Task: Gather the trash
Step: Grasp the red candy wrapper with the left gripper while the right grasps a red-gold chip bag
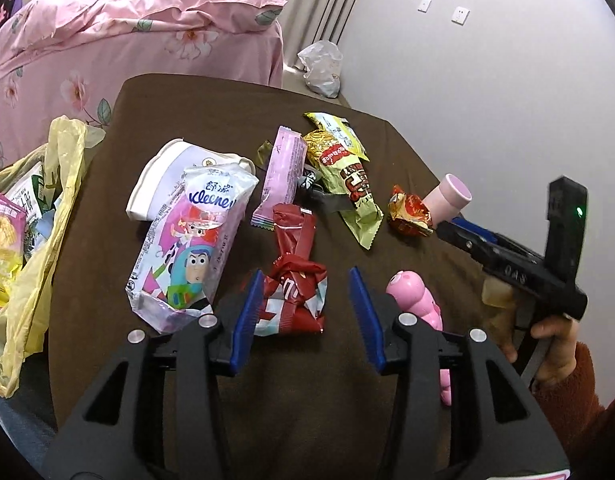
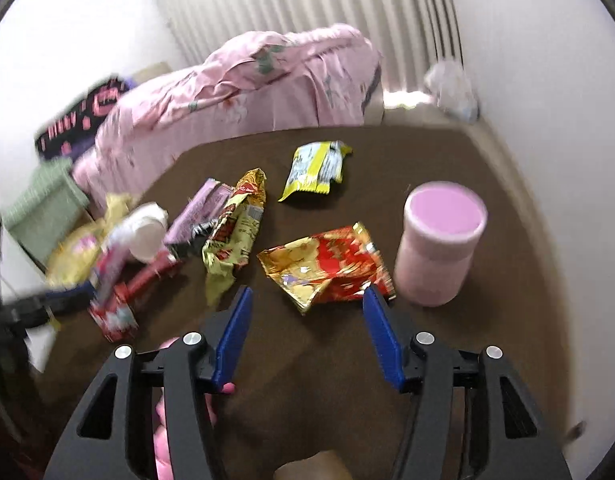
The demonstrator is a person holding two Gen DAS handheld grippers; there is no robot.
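Left tool: the black left tool [image 1: 309, 312] with blue ribbed pads stands about half open over the brown cloth-covered counter [image 1: 407, 152]; the crumpled red and white foil wrapper [image 1: 293, 280] lies between its pads, close to the left pad, and I cannot tell whether that pad touches it; nothing is gripped.
Right tool: the black right tool [image 2: 307, 332] with blue pads stands wide open and holds nothing; its pad tips lie just short of the flattened red and gold foil packet [image 2: 327, 264].
Pink cup: the pale pink cylindrical cup [image 2: 439, 244] stands upright just right of that packet.
Other trash: a tissue pack printed with cartoon figures [image 1: 187, 240] lies left of the red wrapper, partly over a squashed white paper cup [image 1: 167, 178]; a long pink wrapper [image 1: 279, 176] and a yellow-green snack wrapper [image 1: 347, 176] lie farther back.
Bag: a yellow plastic bag [image 1: 39, 256] hangs at the counter's left edge with packets inside.
Toy: a pink plastic toy [image 1: 415, 292] lies just right of the left tool.
Behind: a bed with a pink floral quilt [image 1: 107, 32].
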